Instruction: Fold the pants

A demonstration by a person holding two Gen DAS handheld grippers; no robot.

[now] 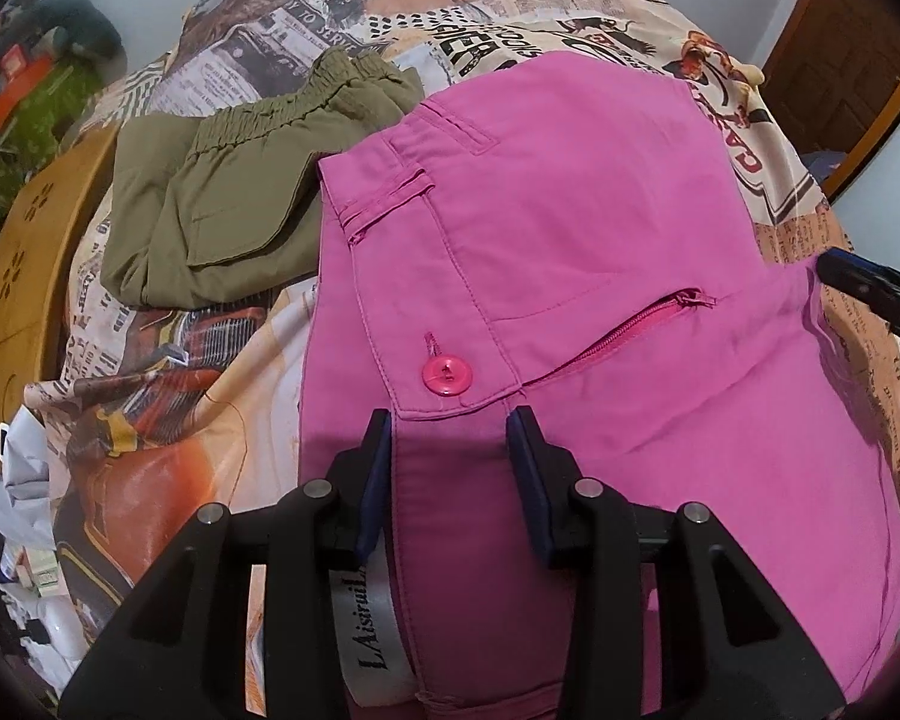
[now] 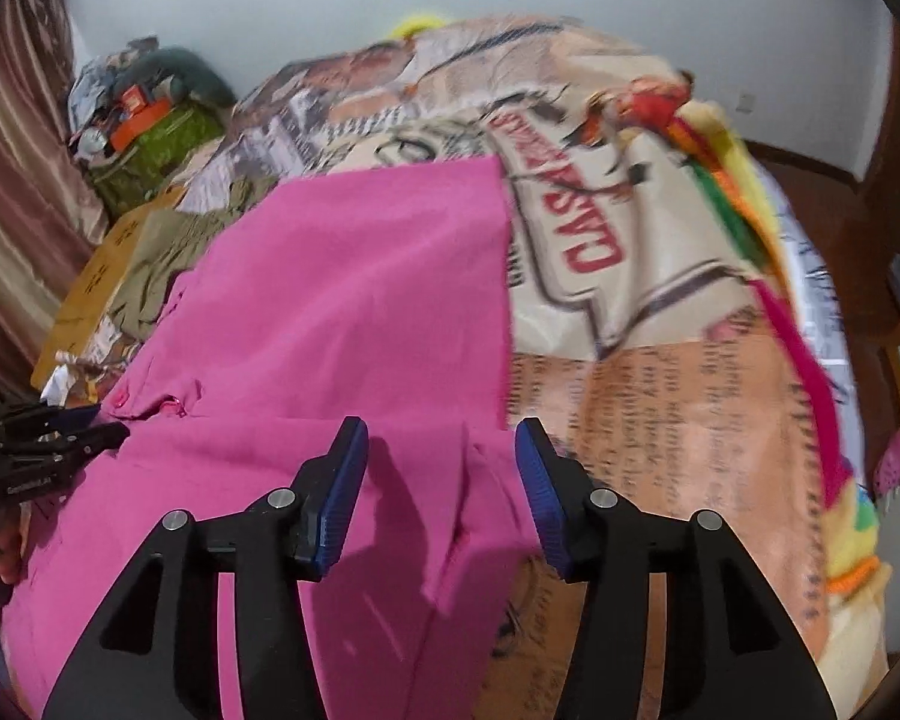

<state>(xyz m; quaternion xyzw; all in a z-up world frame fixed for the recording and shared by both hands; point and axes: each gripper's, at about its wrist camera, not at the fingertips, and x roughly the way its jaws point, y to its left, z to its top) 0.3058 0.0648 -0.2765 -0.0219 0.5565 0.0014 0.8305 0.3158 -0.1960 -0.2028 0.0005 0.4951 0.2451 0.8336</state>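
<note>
Pink pants (image 1: 600, 252) lie on the printed bedspread, waistband toward me, with a pink button (image 1: 446, 376) and an open zipper (image 1: 642, 324). My left gripper (image 1: 448, 432) is open, its jaws on either side of the waistband flap. In the right wrist view the pink pants (image 2: 342, 312) fill the lower left. My right gripper (image 2: 441, 444) is open just above the pants' right edge, holding nothing. The left gripper (image 2: 78, 432) shows at that view's left edge; the right gripper's tip (image 1: 870, 294) shows at the left wrist view's right edge.
Olive green pants (image 1: 240, 192) lie folded on the bed to the left of the pink ones. A brown cardboard piece (image 1: 24, 276) sits at the left bed edge. The printed bedspread (image 2: 660, 312) stretches to the right. A cluttered pile (image 2: 144, 120) stands by the curtain at back left.
</note>
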